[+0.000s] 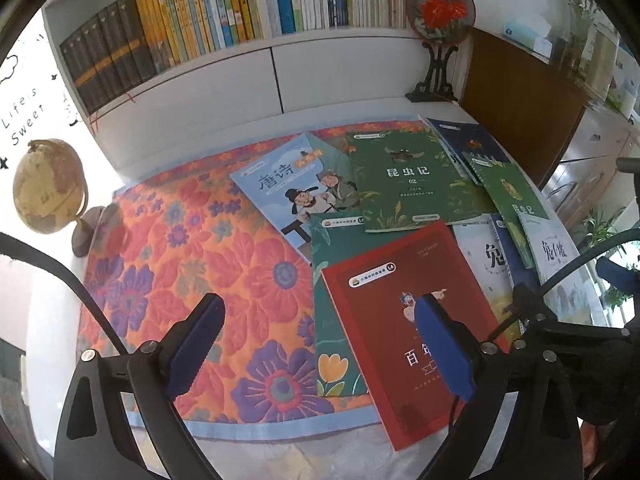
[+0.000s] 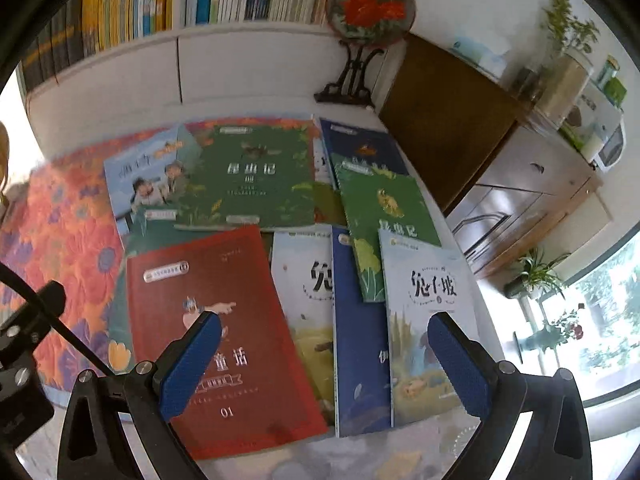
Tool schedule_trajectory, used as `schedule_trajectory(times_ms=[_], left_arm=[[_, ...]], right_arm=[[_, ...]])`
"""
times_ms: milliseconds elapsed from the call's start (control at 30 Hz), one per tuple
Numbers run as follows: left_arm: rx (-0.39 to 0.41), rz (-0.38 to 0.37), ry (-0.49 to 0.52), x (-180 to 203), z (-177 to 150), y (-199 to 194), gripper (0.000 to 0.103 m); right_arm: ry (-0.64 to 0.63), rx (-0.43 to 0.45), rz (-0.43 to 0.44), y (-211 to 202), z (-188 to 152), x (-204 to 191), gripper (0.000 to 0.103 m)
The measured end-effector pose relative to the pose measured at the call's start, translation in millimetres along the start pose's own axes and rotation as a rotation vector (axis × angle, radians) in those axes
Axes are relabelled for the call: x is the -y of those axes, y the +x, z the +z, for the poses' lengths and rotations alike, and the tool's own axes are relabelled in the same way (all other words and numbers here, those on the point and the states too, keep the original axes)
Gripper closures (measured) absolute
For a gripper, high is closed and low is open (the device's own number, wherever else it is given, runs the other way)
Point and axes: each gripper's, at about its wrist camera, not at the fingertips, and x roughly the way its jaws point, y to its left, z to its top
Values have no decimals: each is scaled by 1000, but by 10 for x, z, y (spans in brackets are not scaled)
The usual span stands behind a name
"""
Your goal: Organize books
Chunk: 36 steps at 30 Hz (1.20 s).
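Several thin picture books lie overlapping on a floral quilted mat. A red book lies nearest, partly over a teal book. Behind them lie a dark green book and a light blue book. To the right lie a pale blue book, a blue book and a smaller green book. My left gripper hovers open over the mat and the red book's left edge. My right gripper hovers open above the books, empty.
A white shelf unit full of upright books stands behind the table. A globe stands at the left, a round fan ornament on a black stand at the back right. A brown cabinet and potted plants are at the right.
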Motion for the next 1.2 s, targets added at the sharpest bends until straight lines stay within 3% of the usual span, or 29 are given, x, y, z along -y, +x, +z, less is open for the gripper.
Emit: schedule_trajectory(times_ms=[167, 300, 433, 733, 833, 967, 1200], left_arm=[[0, -1, -2, -9, -9, -3, 7], [11, -1, 2, 4, -12, -29, 7], [7, -24, 0, 24, -12, -16, 7], [4, -39, 21, 132, -2, 22, 8], [6, -39, 23, 153, 19, 24, 8], [24, -43, 23, 161, 112, 0, 8], [108, -15, 51, 146, 367, -178, 7]], right_arm=[[39, 46, 43, -84, -23, 44, 0], [88, 70, 128, -87, -40, 88, 0], [108, 13, 130, 9, -58, 85, 0], [123, 33, 94, -4, -43, 166, 0], [156, 38, 117, 2, -32, 215, 0], [159, 71, 106, -39, 11, 239, 0], [279, 157, 225, -197, 167, 378, 0]])
